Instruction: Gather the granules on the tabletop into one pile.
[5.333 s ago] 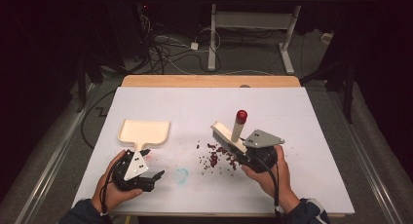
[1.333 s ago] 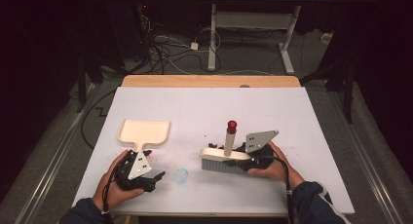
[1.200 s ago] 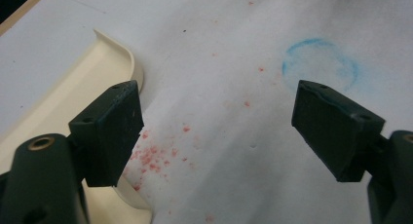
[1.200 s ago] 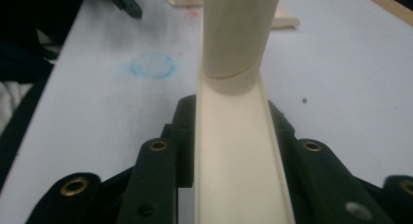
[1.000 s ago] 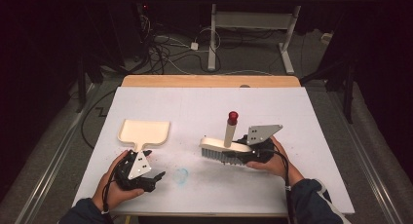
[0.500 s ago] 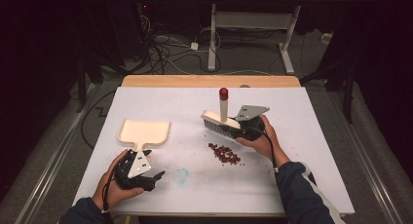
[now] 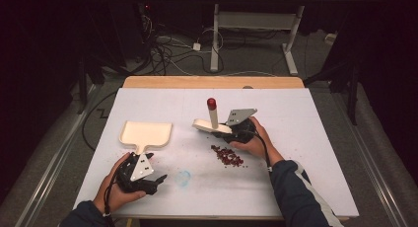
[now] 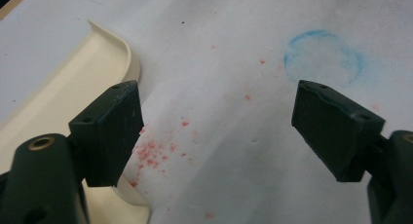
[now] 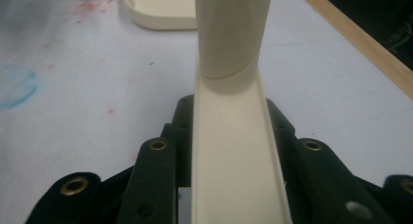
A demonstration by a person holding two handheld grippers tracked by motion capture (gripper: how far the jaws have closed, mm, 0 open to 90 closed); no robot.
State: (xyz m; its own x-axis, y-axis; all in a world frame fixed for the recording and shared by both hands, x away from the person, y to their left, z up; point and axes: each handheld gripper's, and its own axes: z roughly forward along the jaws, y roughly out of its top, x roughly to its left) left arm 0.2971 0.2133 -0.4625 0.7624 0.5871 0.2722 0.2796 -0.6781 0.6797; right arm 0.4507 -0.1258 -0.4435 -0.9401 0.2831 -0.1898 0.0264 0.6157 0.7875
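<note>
Two tools: brush and dustpan, both cream, on the white worktop (image 7: 305,138).
Worktop: pale red dust is scattered across it; a blue ring mark (image 7: 183,177) lies near the front edge.
Dustpan (image 7: 146,134): lies flat at left, handle toward the person, just ahead of the left tongs (image 7: 148,180), which stand open and hold nothing.
Brush (image 7: 211,125): clamped by its head in the right tongs (image 7: 231,131), red-capped handle upright.
Crumb pile (image 7: 227,155): red, just in front of the brush.
Step advice: set the bristles behind the pile, stroke low toward the dustpan mouth, and steady the dustpan.
Writing: none legible.
</note>
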